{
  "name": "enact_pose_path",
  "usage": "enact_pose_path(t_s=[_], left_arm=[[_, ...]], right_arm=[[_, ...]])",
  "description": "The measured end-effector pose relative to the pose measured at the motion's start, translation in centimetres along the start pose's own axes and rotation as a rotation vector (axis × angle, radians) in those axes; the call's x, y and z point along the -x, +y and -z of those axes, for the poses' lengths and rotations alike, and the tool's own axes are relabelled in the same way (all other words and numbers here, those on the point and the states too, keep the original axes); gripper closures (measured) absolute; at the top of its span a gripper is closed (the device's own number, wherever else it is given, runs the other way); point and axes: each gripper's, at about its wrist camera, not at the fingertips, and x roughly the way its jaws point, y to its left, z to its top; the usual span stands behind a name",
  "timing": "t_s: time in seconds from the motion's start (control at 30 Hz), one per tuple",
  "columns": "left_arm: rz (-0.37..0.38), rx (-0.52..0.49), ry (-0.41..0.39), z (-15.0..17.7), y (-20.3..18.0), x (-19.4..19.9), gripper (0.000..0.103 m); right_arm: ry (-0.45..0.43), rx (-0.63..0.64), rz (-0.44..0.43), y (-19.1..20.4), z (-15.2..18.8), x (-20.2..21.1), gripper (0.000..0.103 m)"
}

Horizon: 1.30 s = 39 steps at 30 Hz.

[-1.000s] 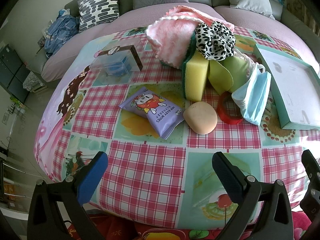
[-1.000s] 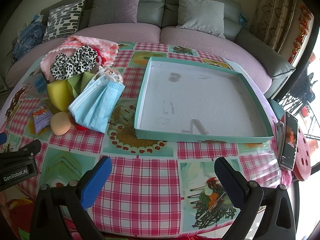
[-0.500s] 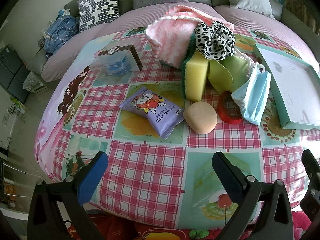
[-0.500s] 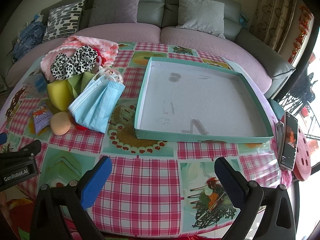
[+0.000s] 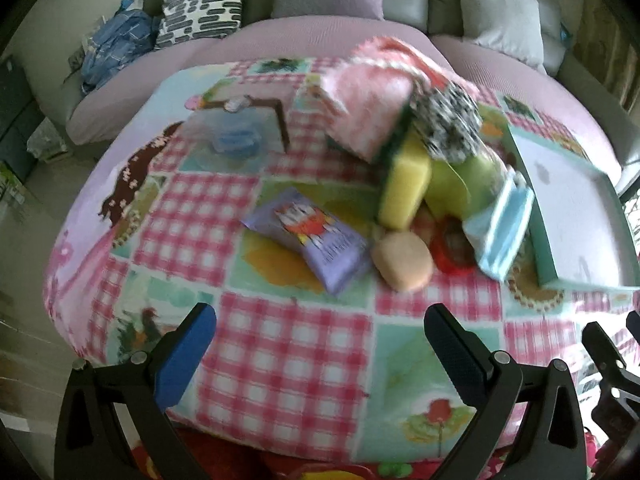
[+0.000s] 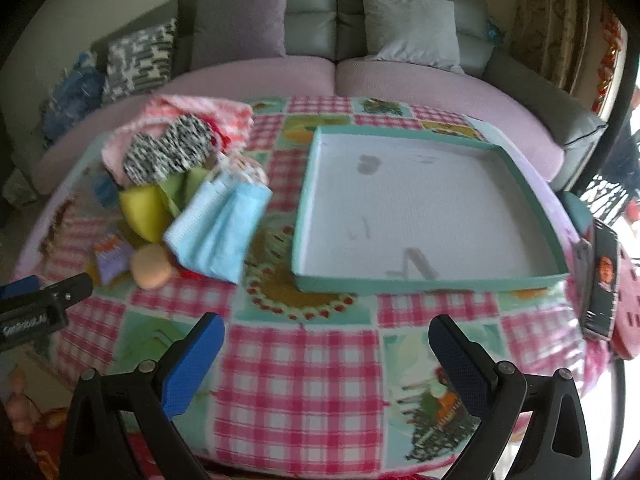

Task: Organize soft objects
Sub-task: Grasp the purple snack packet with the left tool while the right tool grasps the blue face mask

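A heap of soft things lies on the checked tablecloth: a pink towel (image 5: 372, 96), a leopard-print scrunchie (image 5: 448, 124), a yellow sponge (image 5: 404, 184), green sponges (image 5: 460, 184), a blue face mask (image 5: 500, 232), a tan puff (image 5: 402, 264), a red ring (image 5: 452, 248) and a purple wipes pack (image 5: 316, 236). A shallow teal tray (image 6: 424, 284) stands right of the heap. My left gripper (image 5: 316, 344) is open and empty near the table's front edge, short of the puff. My right gripper (image 6: 326, 350) is open and empty in front of the tray.
A clear box with a brown lid (image 5: 240, 128) stands at the back left. A phone (image 6: 602, 280) lies at the table's right edge. A grey and lilac sofa (image 6: 320, 68) with cushions curves behind the table.
Both grippers have moved, and the current views are blurred. The heap and tray sit lower and nearer in both views. Both grippers stay open and empty.
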Motion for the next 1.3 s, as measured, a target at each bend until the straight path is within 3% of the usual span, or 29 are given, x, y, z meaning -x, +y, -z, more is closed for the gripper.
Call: enact_pose_path(t_s=[0.37, 0.47, 0.67, 0.77, 1.0, 1.3], left_arm=[[0.107, 0.116, -0.054, -2.7, 4.7, -1.3, 0.0], [0.13, 0.134, -0.044, -3.1, 5.1, -2.4, 0.0], [0.124, 0.126, -0.029, -4.1, 4.8, -4.3, 0.0], [0.052, 0.137, 0.005, -4.8, 4.6, -5.1, 0.0], [0.026, 0.164, 0.023, -5.2, 4.3, -6.3, 0.0], [0.032, 0.172, 0.064, -4.8, 4.0, -8.3, 0.0]], right_arm=[[-0.167, -0.022, -0.185, 1.9, -4.7, 1.3, 0.0], [-0.168, -0.022, -0.25, 2.4, -5.2, 0.7, 0.0], [-0.096, 0.017, -0.234, 3.9, -6.0, -1.9, 0.0], [-0.058, 0.056, -0.195, 4.8, -6.8, -3.0, 0.0], [-0.125, 0.087, -0.114, 5.3, -6.3, -3.8, 0.0], [-0.085, 0.078, -0.152, 5.9, -5.3, -6.3, 0.0]])
